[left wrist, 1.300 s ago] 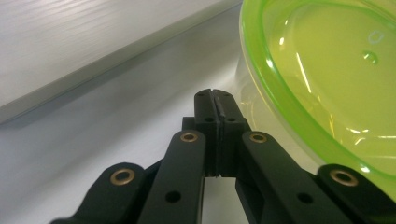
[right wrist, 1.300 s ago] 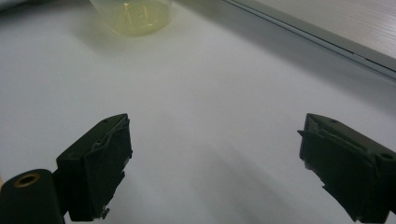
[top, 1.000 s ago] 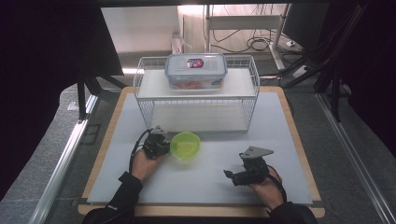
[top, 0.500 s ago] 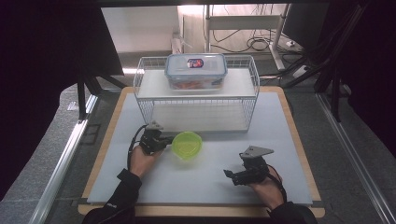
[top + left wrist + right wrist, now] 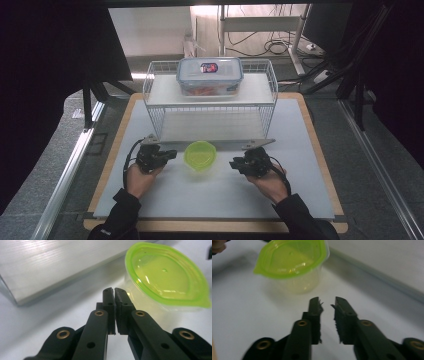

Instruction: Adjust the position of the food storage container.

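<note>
Green-lidded tub (image 5: 200,155) sits upright on the white mat (image 5: 210,195), just in front of the wire rack (image 5: 150,107), between both grippers; left gripper (image 5: 114,293) jaws pressed together, nothing held, tub just beside its tips; right gripper (image 5: 326,304) jaws have just been closing, narrow gap left, nothing between them, tub near ahead, untouched; clear lidded box (image 5: 210,75) on the rack's shelf.
</note>
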